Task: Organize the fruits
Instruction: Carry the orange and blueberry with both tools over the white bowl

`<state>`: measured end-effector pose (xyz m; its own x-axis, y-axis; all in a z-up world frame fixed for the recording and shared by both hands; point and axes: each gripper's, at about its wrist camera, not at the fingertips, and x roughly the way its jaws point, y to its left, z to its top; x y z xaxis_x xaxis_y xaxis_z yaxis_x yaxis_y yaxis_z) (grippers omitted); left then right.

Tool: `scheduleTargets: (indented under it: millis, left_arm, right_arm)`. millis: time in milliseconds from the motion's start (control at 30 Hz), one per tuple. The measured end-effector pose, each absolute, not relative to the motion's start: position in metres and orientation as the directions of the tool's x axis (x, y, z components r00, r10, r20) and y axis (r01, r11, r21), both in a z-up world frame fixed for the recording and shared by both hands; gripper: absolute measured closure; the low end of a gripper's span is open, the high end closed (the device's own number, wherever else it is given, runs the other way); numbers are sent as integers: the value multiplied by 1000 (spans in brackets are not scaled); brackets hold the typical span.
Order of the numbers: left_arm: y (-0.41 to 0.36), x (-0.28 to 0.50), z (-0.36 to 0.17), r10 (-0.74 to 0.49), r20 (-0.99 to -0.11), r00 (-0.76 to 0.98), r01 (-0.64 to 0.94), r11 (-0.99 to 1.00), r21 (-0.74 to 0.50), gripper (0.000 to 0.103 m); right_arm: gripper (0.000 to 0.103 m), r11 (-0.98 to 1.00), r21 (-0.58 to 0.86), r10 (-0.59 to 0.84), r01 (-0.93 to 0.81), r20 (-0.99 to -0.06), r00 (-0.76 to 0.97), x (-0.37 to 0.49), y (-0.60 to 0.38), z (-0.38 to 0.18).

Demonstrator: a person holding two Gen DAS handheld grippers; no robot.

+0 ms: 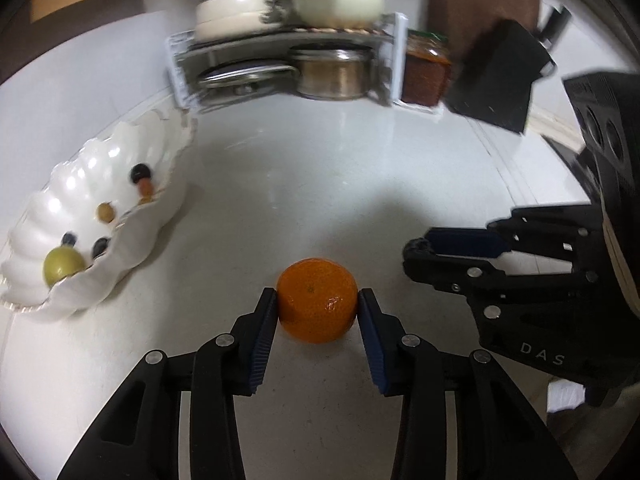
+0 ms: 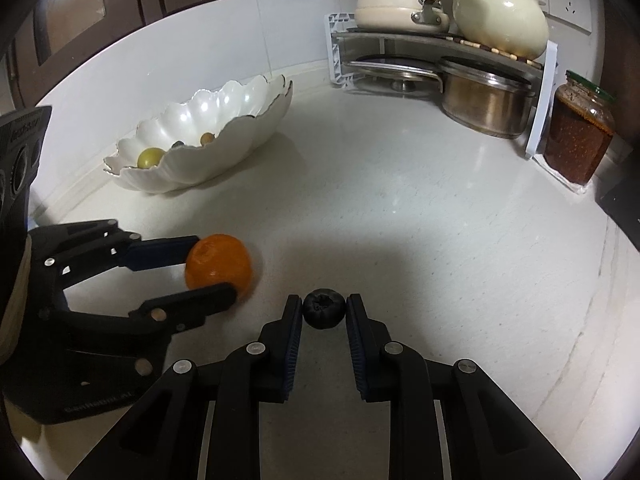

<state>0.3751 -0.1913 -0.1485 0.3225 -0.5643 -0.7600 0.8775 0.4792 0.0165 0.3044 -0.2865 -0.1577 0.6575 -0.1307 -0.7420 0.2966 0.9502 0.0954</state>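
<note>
Left wrist view: left gripper (image 1: 317, 303) clamps round orange mandarin (image 1: 317, 299) on white counter (image 1: 320, 184), lower centre. Right wrist view: right gripper (image 2: 324, 307) pinches small dark blueberry (image 2: 323, 307), prob. resting on counter. White scalloped ceramic bowl (image 2: 224, 140) w/ fruit, upper left.

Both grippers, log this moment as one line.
left gripper: shut on mandarin | right gripper: shut on blueberry | both on counter | bowl: holds fruit
</note>
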Motion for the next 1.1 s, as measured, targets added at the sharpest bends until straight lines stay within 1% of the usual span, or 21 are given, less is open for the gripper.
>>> scheduleTargets:
  millis: [200,533,800,1100]
  left_arm:
    - [-179,377,-133,-578,-730,364,818,573,-46,63]
    - [-158,377,-106,-563,-690,454,724,685,-82,63]
    - [-144,378,-84,-544,-649,532,660,746,-84,63]
    - [-125,388,-60,-492,-613,619,583,810,-62,63]
  right_arm:
    - [79,956,101,-119,275,-722,681,305,-284,-145]
    - [79,969,96,-109,230,-667,737,307,-276,-114]
    - [79,979,91,-84,181,-630,772,315,-269,-92]
    - [79,988,85,-54,126,-579,813,330,-258,-68]
